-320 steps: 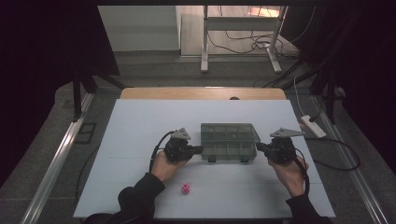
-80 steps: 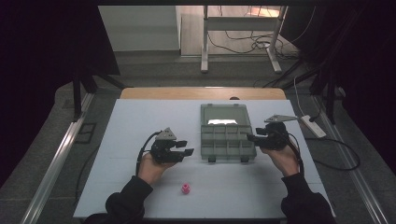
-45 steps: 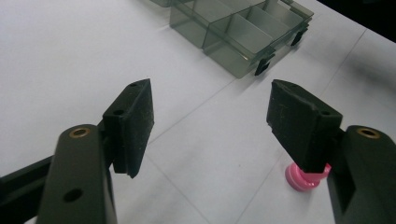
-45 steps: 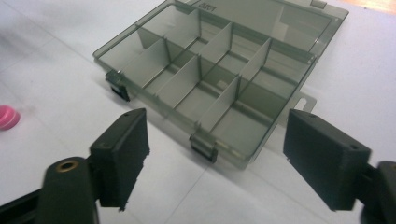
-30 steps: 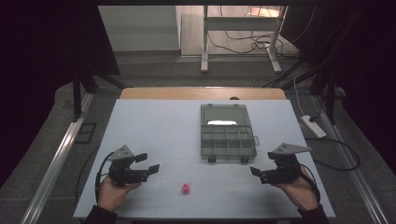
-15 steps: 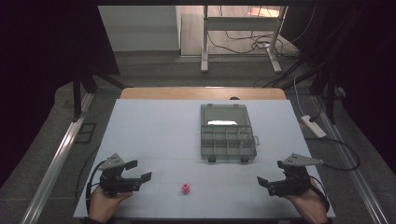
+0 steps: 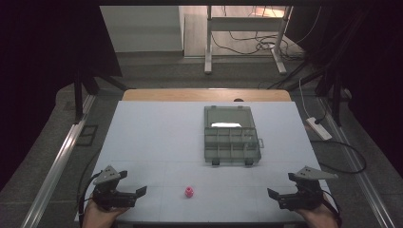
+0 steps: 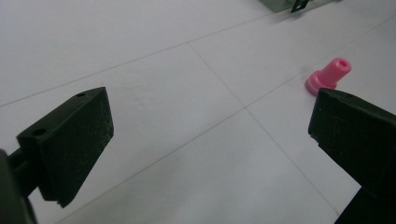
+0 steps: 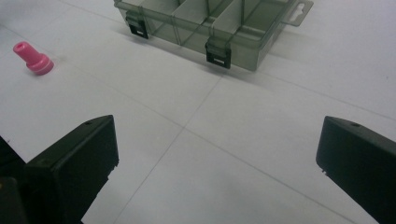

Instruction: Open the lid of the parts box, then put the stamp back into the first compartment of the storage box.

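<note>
At the lower left of the high view we have our left gripper (image 7: 132, 195) low over the white table (image 7: 152, 128), claw spread wide, its jaws having just been opening, with nothing between them. Through the left gripper view we see bare table between the two black pads (image 8: 70, 140), and the pink plug (image 8: 328, 77) peeks out just above the right-hand pad, in the upper right of that frame.

Moving right, bottom centre of the high view: there it stands, the small pink plug (image 7: 188, 192), upright on its flared base with the narrow hollow neck up, alone on the table and well apart from both grippers. We judge it light and probably rubbery, slightly soft, so it should give a little under the pads and not slip much; being so small it could tip or skate off if nudged sideways. We would take it across the neck just above the flange, or across the flange itself, coming down squarely.

Further right and up, the clear compartment box (image 7: 231, 136) sits in the centre-right of the frame with its lid swung back flat, dividers showing, latches facing us.

Lower right, our right gripper (image 7: 278, 197) also has its claw spread, holding nothing; its own view shows the box (image 9: 215, 28) ahead and the plug (image 9: 33, 58) at upper left.
</note>
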A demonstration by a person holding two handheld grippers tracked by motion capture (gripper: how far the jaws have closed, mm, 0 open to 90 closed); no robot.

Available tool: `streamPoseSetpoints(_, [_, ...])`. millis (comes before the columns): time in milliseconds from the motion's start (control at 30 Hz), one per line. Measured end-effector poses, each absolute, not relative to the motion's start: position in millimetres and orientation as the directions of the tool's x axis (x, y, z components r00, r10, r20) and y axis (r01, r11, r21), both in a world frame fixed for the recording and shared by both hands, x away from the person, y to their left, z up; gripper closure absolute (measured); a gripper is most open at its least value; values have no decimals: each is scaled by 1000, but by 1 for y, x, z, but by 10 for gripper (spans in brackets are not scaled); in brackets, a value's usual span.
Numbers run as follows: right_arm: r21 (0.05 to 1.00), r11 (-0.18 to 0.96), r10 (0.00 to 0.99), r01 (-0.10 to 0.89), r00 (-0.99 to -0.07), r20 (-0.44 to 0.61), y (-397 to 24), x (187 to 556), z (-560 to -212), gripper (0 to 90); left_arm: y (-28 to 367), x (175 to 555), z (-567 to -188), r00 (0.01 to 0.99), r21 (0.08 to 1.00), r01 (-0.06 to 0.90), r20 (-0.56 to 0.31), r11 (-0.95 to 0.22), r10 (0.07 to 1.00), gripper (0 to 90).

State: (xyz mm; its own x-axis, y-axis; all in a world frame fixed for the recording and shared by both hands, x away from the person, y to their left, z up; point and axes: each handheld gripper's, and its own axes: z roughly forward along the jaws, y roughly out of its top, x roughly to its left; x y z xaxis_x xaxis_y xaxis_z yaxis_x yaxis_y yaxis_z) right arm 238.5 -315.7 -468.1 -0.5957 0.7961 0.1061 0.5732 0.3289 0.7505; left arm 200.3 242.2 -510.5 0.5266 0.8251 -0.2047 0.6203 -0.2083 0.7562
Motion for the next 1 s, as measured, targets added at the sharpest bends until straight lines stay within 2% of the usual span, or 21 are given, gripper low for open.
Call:
streamPoseSetpoints(200, [748,327,800,578,-591,107,-316,234,-472,0,247,194,-512,516,769,612,-210,-186,830,0])
streamPoseSetpoints(367, [744,325,802,583,-588,110,-316,231,-475,0,248,189,-514,501,781,589,-153,-206,852,0])
streamPoseSetpoints(733, [740,336,802,582,-589,98,-316,230,-475,0,247,187,-516,500,780,586,-136,-219,855,0])
streamPoseSetpoints(1000, [740,336,806,583,-584,95,-315,230,-475,0,250,189,-516,512,781,590,-166,-205,842,0])
